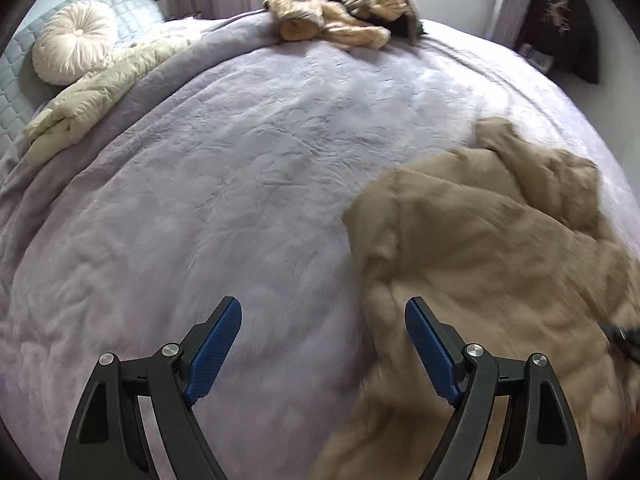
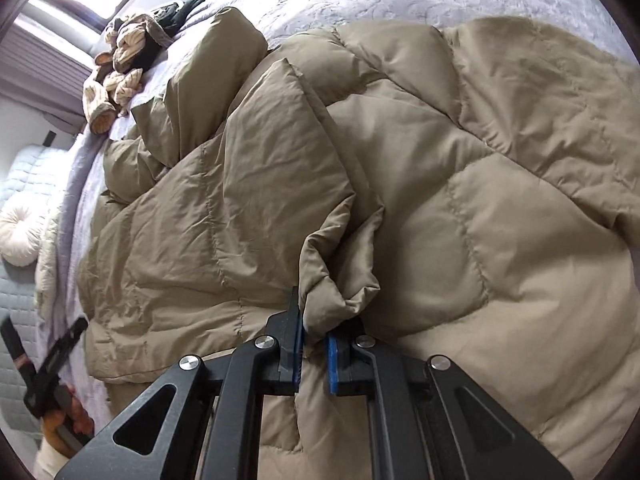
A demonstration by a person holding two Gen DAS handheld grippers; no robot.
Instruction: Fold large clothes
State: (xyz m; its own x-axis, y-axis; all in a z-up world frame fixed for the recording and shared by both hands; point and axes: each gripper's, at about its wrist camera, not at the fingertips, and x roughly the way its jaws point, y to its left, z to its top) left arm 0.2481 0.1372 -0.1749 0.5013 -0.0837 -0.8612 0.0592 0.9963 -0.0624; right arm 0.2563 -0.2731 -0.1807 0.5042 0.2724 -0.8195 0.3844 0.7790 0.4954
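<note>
My left gripper (image 1: 323, 320) hangs released, jaws wide, over the lavender bedspread (image 1: 224, 184) at lower centre. My right gripper (image 2: 314, 340) is clenched on a fold of the tan quilted puffer coat (image 2: 420, 184), which fills its frame.

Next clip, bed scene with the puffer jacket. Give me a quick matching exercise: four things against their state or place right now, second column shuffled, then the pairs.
Things:
1. left gripper
2. right gripper
3. round cream cushion
4. heap of knitted clothes

States or places:
A. clamped on a fold of the tan puffer jacket
B. at the far edge of the bed, below the window
C. open, holding nothing
D. against the quilted headboard

Pairs: 1-C, 2-A, 3-D, 4-B
</note>
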